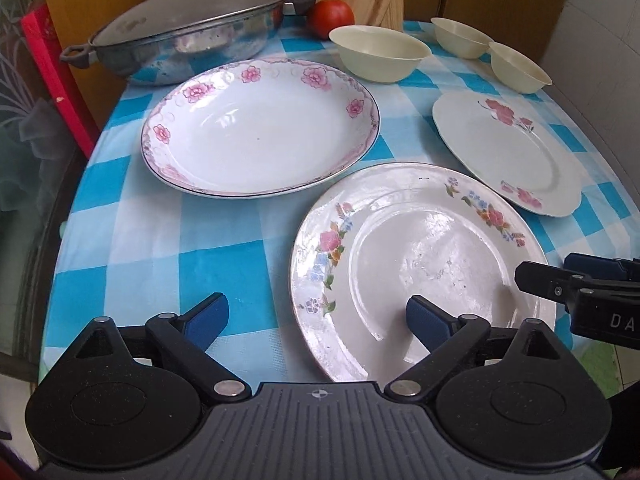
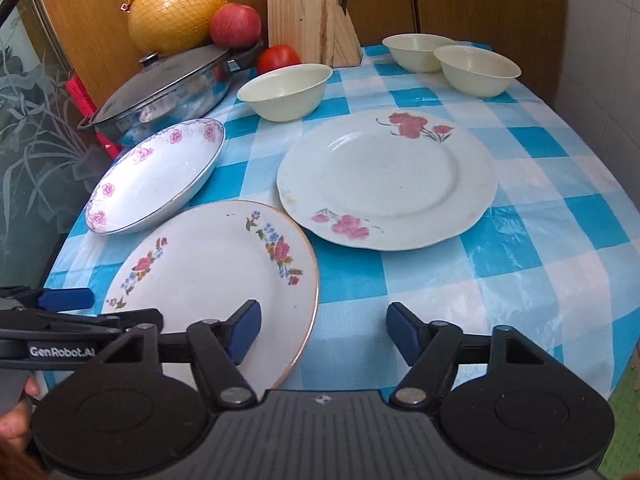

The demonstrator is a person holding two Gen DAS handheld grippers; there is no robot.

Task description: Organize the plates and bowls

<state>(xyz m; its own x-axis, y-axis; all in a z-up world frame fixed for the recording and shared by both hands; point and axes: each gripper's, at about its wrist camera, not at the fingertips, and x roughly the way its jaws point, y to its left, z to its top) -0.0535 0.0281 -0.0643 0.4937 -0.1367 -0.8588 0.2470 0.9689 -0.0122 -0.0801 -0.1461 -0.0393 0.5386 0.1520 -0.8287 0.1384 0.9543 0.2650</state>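
Observation:
Three plates lie apart on a blue checked tablecloth [image 2: 520, 240]. A flat plate with multicoloured flowers [image 1: 420, 264] [image 2: 208, 280] is nearest. A deep plate with a pink flower rim [image 1: 260, 128] [image 2: 156, 188] lies at the left. A white plate with red flowers [image 1: 508, 152] [image 2: 388, 176] lies at the right. Three cream bowls [image 1: 380, 54] [image 1: 460, 36] [image 1: 520, 66] [image 2: 286, 90] [image 2: 418, 52] [image 2: 476, 70] stand behind, apart. My left gripper [image 1: 316, 320] is open, straddling the near plate's left rim. My right gripper [image 2: 324, 330] is open, straddling its right rim.
A lidded steel pan [image 1: 180, 36] [image 2: 168, 92] stands at the back left, with a pomelo [image 2: 176, 14], an apple [image 2: 236, 24] and a tomato [image 1: 330, 18] [image 2: 278, 58] behind it. A wooden block [image 2: 308, 12] leans against the cabinet. The table's edge drops off at left and right.

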